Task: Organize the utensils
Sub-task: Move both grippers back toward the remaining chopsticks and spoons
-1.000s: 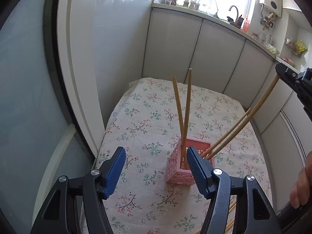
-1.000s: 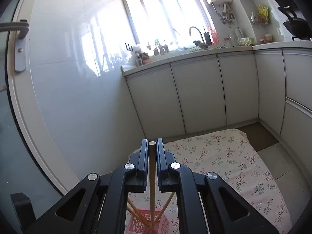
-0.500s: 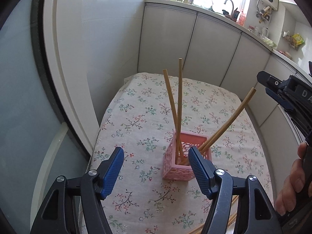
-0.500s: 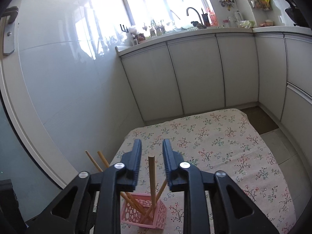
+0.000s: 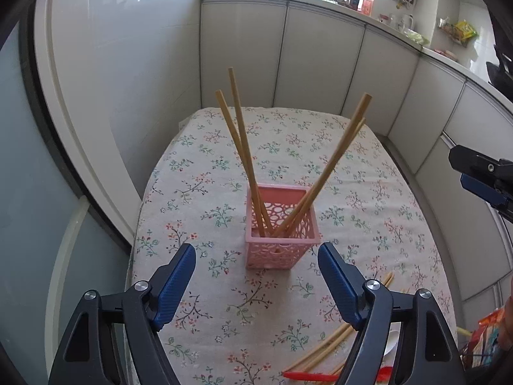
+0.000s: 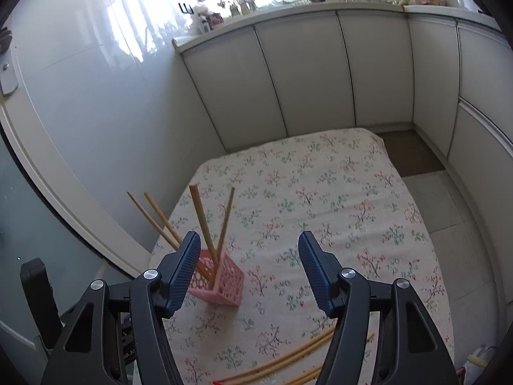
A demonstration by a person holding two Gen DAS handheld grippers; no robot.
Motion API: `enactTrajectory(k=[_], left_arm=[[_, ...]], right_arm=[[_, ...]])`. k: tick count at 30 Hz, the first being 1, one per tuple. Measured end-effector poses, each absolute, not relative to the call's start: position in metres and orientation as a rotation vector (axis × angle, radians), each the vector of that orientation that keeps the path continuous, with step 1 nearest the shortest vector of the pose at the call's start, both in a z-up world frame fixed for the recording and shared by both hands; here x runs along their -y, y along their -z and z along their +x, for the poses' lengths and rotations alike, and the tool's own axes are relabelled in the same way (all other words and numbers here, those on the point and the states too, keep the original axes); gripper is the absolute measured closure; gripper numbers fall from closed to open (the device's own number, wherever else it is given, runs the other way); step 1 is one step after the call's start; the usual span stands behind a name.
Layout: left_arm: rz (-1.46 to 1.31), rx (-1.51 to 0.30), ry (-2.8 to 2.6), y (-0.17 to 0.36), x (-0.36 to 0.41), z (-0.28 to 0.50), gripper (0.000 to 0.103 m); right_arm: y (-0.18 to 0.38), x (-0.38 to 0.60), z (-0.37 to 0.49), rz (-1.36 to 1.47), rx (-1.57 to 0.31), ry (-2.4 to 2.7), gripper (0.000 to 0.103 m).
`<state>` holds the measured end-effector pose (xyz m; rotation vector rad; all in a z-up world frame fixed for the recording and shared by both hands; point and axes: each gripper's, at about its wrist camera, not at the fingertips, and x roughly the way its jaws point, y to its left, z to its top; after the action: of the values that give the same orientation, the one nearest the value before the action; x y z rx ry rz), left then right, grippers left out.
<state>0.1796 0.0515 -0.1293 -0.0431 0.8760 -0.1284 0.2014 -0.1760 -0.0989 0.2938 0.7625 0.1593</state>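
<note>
A pink lattice basket (image 5: 280, 234) stands on the floral tablecloth and holds several wooden chopsticks (image 5: 330, 163) that lean left and right. It also shows in the right wrist view (image 6: 221, 280) with its chopsticks (image 6: 202, 218). My left gripper (image 5: 256, 276) is open and empty, just in front of the basket. My right gripper (image 6: 248, 268) is open and empty, above and to the right of the basket; its tip shows at the right edge of the left wrist view (image 5: 481, 173). Loose chopsticks (image 5: 323, 349) lie on the cloth near me, also seen in the right wrist view (image 6: 288, 359).
A red plastic utensil (image 5: 311, 376) lies by the loose chopsticks, beside a white dish (image 5: 392, 343). The table (image 6: 336, 199) stands against a glass door on the left, with white cabinets (image 6: 307, 73) behind and right. Colourful packets (image 5: 487, 333) sit at the near right.
My right gripper opened and let go of a chopstick, which now leans in the basket. The right gripper pulled back and to the right. The left gripper backed away slightly from the basket.
</note>
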Motion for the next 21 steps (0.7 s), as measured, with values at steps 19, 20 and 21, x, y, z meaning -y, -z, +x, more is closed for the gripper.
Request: enactTrajectory(k=[19, 20, 21], left_arm=[[0.080, -1.174, 0.345, 0.206, 0.032, 0.176, 0.022], [0.090, -1.183, 0.359, 0.209, 0.038, 0.177, 0.022], [0.101, -1.192, 0.374, 0.213, 0.045, 0.179, 0.023]], right_arm=[[0.238, 0.265, 0.181, 0.400, -1.310, 0.002, 0.029], [0.242, 0.268, 0.180, 0.402, -1.325, 0.007, 0.029], [0.245, 0.270, 0.181, 0.402, -1.336, 0.010, 0.029]])
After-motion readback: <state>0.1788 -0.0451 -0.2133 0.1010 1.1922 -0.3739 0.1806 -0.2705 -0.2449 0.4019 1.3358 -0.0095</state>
